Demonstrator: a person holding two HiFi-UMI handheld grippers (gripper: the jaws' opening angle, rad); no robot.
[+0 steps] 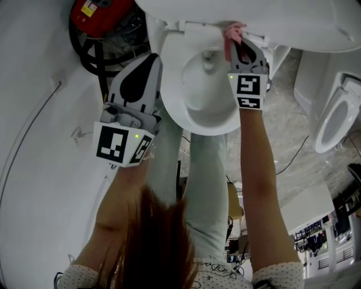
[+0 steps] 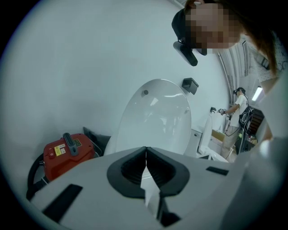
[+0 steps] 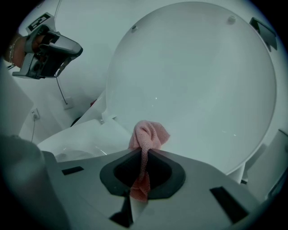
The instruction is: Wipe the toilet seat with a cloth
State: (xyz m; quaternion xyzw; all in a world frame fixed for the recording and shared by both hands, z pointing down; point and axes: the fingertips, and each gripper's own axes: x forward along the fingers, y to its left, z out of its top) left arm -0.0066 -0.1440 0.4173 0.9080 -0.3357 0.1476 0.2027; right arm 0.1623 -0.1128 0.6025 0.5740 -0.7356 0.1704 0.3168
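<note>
First, from the head view: the toilet seat (image 1: 172, 90) lies down around the bowl, and its lid (image 1: 282, 20) stands raised behind it. The right gripper (image 1: 236, 45) reaches to the back of the seat on its right side, close to the hinge. A pink cloth (image 1: 233, 29) bunches at its tip, against the seat's rear edge and under the lid. The left gripper (image 1: 148, 61) hangs off the seat's left side, apart from it. Behind the seat to the left stands a red machine (image 1: 98, 14). A second toilet (image 1: 333, 118) sits well apart on the seat's right.

Next, the left gripper view: the left gripper (image 2: 145, 150) has its jaws pressed together with nothing between them. It faces the raised lid (image 2: 155, 117), and the red machine (image 2: 67, 152) shows at its left.

Last, the right gripper view: the right gripper (image 3: 145, 152) is clamped tight on the cloth (image 3: 147, 134). A strip of cloth runs down between the jaws and a knot of it bulges past their tips. The lid (image 3: 193, 81) fills the view behind the cloth, and the seat's rim (image 3: 90, 134) lies to the cloth's left. Whether the cloth touches the seat cannot be told from this angle. The left gripper (image 3: 47, 51) shows high above the seat's left side.
</note>
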